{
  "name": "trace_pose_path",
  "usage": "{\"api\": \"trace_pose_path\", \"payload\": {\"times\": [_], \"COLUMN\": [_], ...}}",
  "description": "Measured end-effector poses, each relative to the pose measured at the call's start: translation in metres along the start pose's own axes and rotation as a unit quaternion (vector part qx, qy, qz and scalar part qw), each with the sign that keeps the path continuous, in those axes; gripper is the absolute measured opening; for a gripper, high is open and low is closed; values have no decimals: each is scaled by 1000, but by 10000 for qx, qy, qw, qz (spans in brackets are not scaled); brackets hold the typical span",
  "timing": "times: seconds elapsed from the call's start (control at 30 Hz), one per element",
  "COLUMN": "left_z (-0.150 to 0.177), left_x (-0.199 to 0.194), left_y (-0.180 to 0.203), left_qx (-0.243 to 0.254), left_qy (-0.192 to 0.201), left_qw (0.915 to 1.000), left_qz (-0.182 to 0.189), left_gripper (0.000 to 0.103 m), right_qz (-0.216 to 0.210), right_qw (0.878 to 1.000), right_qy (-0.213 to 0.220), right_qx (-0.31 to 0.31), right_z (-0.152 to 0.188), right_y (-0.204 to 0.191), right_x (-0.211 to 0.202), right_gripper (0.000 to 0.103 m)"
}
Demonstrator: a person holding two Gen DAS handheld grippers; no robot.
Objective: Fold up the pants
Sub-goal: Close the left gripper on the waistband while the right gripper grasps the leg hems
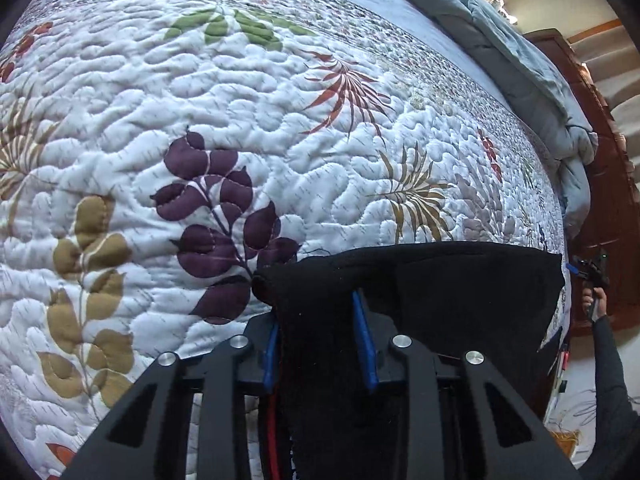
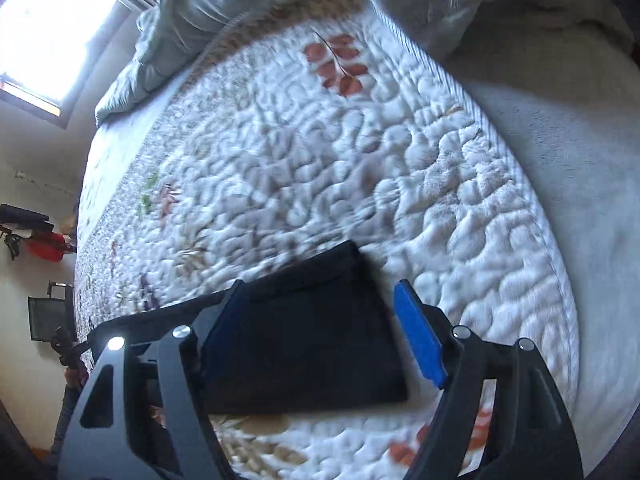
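Two claws work one pair of black pants (image 1: 420, 300) lying on the quilted bed (image 1: 240, 128). Left claw (image 1: 320, 344) sits narrowed on a thick fabric edge, blue pads pressing both sides. Right claw (image 2: 320, 336) stands wide, pads apart, straddling the far end of the pants (image 2: 304, 328). Long axis runs between them. Left view shows the pinch; right view, blurred, shows the folded corner lower centre.

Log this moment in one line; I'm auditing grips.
left gripper: shut on pants | right gripper: open over pants | quilt: underneath
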State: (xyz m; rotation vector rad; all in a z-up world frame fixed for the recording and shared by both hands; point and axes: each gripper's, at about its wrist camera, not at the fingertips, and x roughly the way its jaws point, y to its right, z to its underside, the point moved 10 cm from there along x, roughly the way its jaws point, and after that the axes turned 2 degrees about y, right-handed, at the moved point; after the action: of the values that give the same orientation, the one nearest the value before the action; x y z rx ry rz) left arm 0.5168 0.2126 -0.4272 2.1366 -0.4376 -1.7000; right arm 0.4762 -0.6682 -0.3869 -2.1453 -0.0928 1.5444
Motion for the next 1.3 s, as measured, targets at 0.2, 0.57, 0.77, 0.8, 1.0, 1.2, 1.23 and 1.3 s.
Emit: {"api": "trace_pose_path", "payload": {"times": [0.2,0.57,0.77,0.8,1.0,1.2,1.23,1.3], "left_z": [3,3,2,2,6,27,31,41], "left_x": [4,6,-13,-20,-67,-117,-126,-142], "left_y": [8,10,18,22,54,99,107,120], "left_qx": [35,-74,13,32,289,734,813,961], "left_qy": [-104,-55,167,240,611,1002,1101,1260], "left_qw": [9999,9995,9985,9984,9966,9913,9898,9867], "left_qz": [-8,-297,-515,-519,-478,-435,-403,-366], "left_gripper": [30,29,15,14,14,13,13,13], "right_qz": [-336,-816,-667,-656,-471,-242,-181,-67], "right_qw": [9983,9923,9927,9923,9907,9867,9856,9834], "right_qy": [-327,-585,-247,-159,285,642,740,872], "right_qx": [-357,-728,-975,-1036,-1241,-1474,-1510,-1587], "right_z": [-9,3,-2,-2,1,28,33,43], "right_y": [5,-6,-18,-22,-32,-37,-37,-35], "right_x": [35,30,8,0,-58,-110,-118,-127], "right_gripper": [79,40,8,8,7,7,7,7]}}
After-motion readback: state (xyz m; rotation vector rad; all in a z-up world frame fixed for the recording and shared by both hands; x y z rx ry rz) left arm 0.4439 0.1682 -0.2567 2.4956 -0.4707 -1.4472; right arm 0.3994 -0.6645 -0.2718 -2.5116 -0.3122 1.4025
